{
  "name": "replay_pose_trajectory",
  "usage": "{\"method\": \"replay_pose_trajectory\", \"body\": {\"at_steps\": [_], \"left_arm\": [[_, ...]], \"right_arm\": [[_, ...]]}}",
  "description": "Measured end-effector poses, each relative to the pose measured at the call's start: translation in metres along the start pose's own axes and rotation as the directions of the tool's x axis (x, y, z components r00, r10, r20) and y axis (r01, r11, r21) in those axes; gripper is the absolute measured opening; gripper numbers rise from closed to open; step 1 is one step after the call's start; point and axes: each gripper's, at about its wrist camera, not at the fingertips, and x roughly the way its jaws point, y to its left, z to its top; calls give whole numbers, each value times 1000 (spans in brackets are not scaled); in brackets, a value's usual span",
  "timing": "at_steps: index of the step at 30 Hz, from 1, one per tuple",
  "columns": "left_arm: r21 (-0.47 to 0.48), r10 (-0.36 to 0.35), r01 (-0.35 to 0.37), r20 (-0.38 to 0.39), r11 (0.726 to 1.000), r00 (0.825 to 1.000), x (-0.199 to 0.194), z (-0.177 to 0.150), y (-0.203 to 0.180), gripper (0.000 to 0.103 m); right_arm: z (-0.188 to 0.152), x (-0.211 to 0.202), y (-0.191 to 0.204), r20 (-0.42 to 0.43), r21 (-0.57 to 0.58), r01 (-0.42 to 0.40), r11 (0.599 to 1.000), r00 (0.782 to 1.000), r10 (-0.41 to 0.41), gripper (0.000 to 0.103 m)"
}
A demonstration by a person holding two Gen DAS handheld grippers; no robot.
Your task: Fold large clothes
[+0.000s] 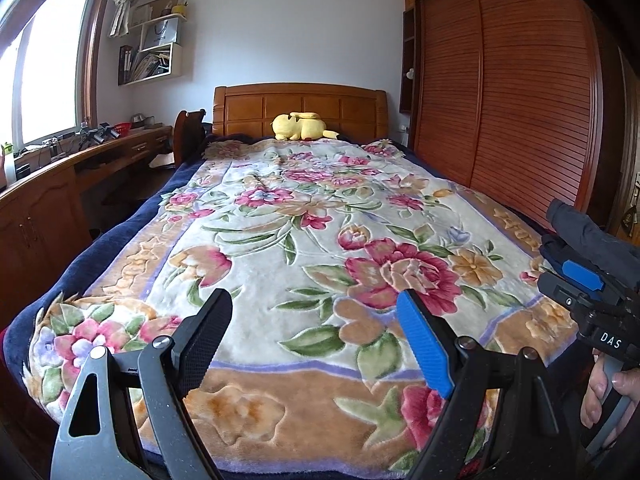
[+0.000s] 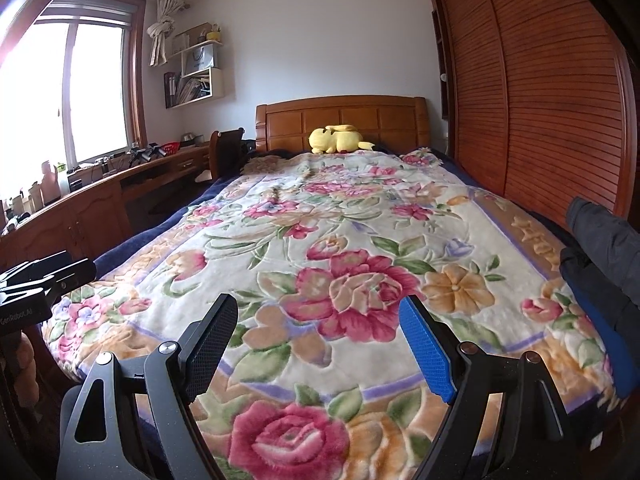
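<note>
- Dark clothing (image 2: 604, 240), grey-black with a blue part beneath, lies bunched at the right edge of the bed, near the foot; only part of it shows, and its kind cannot be told.
- Under it spreads a floral blanket (image 1: 320, 240) in cream, pink and tan, over a navy cover.
- Left gripper (image 1: 316, 332) hovers above the near end of the blanket, jaws spread wide, nothing between them, touching nothing.
- Right gripper (image 2: 320, 340) hovers likewise, jaws wide apart and empty; the clothing lies to its right, apart from it.
- Yellow plush toy (image 2: 340, 139) lies far off by the wooden headboard (image 2: 340, 120).
- Slatted wardrobe doors (image 2: 540, 100) stand right.
</note>
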Motion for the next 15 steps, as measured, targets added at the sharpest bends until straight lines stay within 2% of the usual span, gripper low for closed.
{"method": "replay_pose_trajectory", "body": {"at_steps": [15], "left_arm": [[8,1,-1,6,1000,1000,-1,0,-5,85]], "right_arm": [[0,4,2,1,0,5,1000,1000,-5,84]]}}
